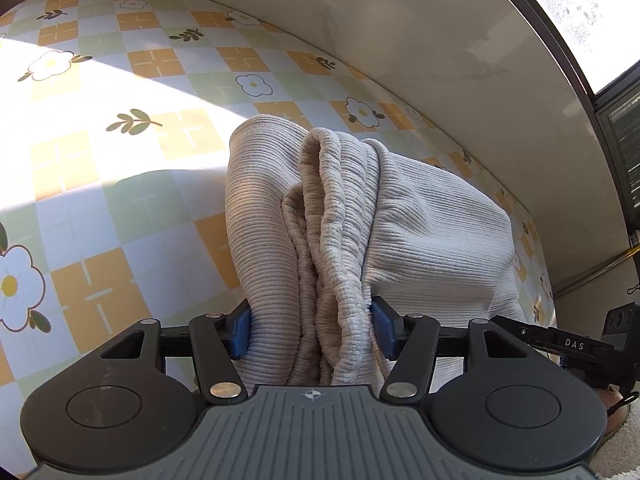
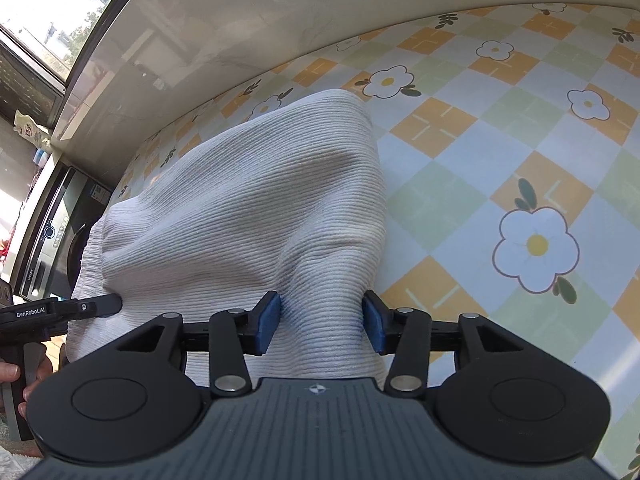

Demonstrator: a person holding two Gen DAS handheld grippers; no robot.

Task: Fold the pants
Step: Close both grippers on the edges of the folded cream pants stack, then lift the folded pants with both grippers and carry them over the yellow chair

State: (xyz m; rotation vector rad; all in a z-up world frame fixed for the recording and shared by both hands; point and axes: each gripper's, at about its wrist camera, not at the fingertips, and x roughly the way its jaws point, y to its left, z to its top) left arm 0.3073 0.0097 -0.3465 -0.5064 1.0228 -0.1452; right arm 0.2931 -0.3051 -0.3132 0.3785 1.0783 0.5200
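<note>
The pants (image 1: pixel 420 224) are pale ribbed knit fabric, bunched up over a table with a flowered check cloth (image 1: pixel 120 208). My left gripper (image 1: pixel 312 330) is shut on a thick bunch of folds with the gathered waistband, held up off the table. My right gripper (image 2: pixel 322 322) is shut on another part of the pants (image 2: pixel 260 208), which rise and drape away toward the table. The right gripper also shows at the right edge of the left wrist view (image 1: pixel 560 342), and the left gripper at the left edge of the right wrist view (image 2: pixel 80 308).
A pale wall ledge (image 2: pixel 240 20) runs along the far edge of the table, with a window above it. An appliance (image 2: pixel 56 236) stands beyond the table's end. The flowered cloth (image 2: pixel 520 160) lies bare beside the pants.
</note>
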